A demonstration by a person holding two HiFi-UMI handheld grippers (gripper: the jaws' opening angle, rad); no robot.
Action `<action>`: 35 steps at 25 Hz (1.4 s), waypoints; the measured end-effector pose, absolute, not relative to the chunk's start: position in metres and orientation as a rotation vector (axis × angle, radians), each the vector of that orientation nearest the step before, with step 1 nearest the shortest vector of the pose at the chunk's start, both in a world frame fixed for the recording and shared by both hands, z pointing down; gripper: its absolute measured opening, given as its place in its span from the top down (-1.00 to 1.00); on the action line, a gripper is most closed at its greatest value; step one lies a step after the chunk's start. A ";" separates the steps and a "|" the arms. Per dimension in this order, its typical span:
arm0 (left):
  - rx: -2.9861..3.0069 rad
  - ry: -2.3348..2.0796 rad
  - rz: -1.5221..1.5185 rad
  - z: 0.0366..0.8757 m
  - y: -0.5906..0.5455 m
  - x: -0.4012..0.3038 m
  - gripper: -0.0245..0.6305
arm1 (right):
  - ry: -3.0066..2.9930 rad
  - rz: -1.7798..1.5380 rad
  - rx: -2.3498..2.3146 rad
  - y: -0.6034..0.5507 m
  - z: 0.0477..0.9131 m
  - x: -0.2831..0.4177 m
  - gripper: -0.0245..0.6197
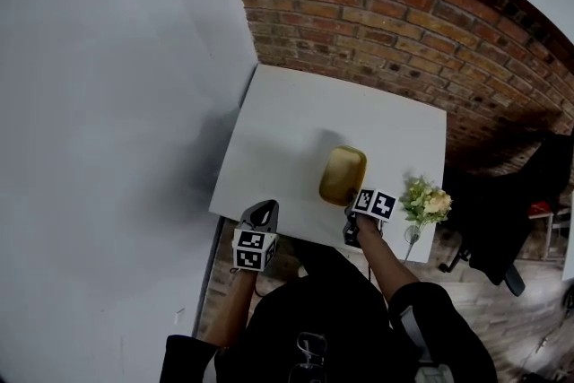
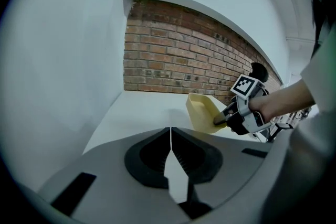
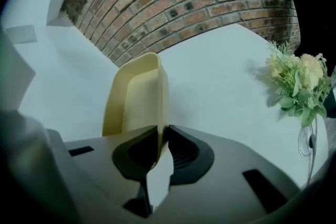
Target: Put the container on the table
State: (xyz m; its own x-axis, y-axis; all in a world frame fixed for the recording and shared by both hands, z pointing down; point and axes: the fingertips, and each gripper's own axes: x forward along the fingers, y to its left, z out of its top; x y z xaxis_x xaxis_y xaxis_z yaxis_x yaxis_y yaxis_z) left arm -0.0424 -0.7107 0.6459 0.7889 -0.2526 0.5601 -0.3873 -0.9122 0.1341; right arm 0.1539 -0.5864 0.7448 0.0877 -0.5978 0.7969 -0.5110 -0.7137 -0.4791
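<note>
A pale yellow oblong container (image 1: 343, 174) hangs over the near right part of the white table (image 1: 296, 130). My right gripper (image 1: 352, 213) is shut on its near rim. In the right gripper view the container (image 3: 137, 97) stands on edge, tilted, with its rim pinched between the jaws of the right gripper (image 3: 160, 140). My left gripper (image 1: 263, 213) is at the table's near left edge, jaws shut with nothing between them. The left gripper view has its own closed tips (image 2: 170, 129) low in front, and beyond them the container (image 2: 205, 112) held above the table.
A small bouquet of pale flowers (image 1: 425, 203) in a clear vase stands at the table's near right corner, close to my right gripper. A brick wall (image 1: 395, 22) runs behind the table; a white wall (image 1: 108, 103) is on the left. A dark chair (image 1: 525, 202) sits far right.
</note>
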 end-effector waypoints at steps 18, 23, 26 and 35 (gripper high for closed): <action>2.673 -0.444 0.898 0.666 -0.774 0.009 0.86 | 1.080 -1.898 -2.261 -0.650 0.788 0.210 0.77; 2.647 -0.460 0.927 0.673 -0.781 0.008 0.86 | 1.079 -1.935 -2.257 -0.662 0.796 0.215 0.77; 2.631 -0.463 0.935 0.678 -0.784 0.009 0.86 | 1.073 -1.962 -2.262 -0.667 0.801 0.217 0.77; 2.605 -0.459 0.927 0.683 -0.784 0.016 0.86 | 1.008 -2.016 -2.211 -0.668 0.808 0.216 0.77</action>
